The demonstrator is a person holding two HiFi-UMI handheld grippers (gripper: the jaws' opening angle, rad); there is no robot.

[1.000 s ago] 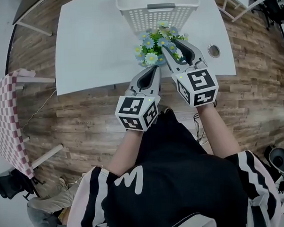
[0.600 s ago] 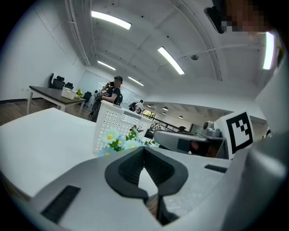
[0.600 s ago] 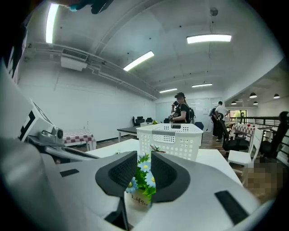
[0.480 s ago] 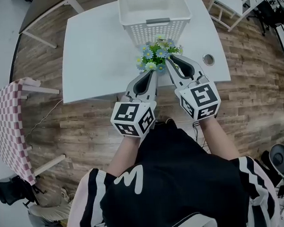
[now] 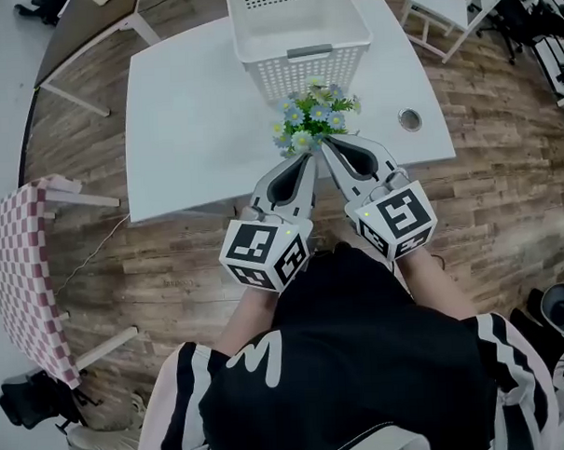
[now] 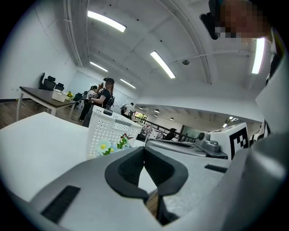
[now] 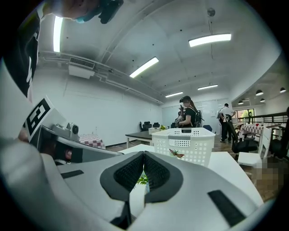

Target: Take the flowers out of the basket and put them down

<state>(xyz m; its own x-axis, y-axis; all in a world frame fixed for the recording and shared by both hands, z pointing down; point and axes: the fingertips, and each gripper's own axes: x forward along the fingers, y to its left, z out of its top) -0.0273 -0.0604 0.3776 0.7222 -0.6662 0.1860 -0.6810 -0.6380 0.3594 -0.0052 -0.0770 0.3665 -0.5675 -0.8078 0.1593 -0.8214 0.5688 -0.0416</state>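
A bunch of small blue and yellow flowers (image 5: 312,118) with green leaves stands on the white table (image 5: 193,111), just in front of the white perforated basket (image 5: 297,37). Both grippers point at it from the table's near edge. My left gripper (image 5: 306,157) is shut and holds nothing, its tip just short of the bunch. My right gripper (image 5: 323,144) is shut too and empty, its tip at the foot of the flowers. In the left gripper view the flowers (image 6: 111,146) show beyond the jaws, before the basket (image 6: 107,130). The right gripper view shows a green leaf (image 7: 142,180) behind the closed pads and the basket (image 7: 186,143) beyond.
A round metal-rimmed hole (image 5: 409,120) sits in the table's right part. A red-checked cloth (image 5: 18,268) hangs at the left over the wood floor. White furniture (image 5: 440,7) stands at the back right. People (image 7: 188,113) stand far off in the room.
The right gripper's jaws, open around the flowers a second ago, have closed and drawn back towards me. The flowers stay on the table. The left gripper has barely moved.
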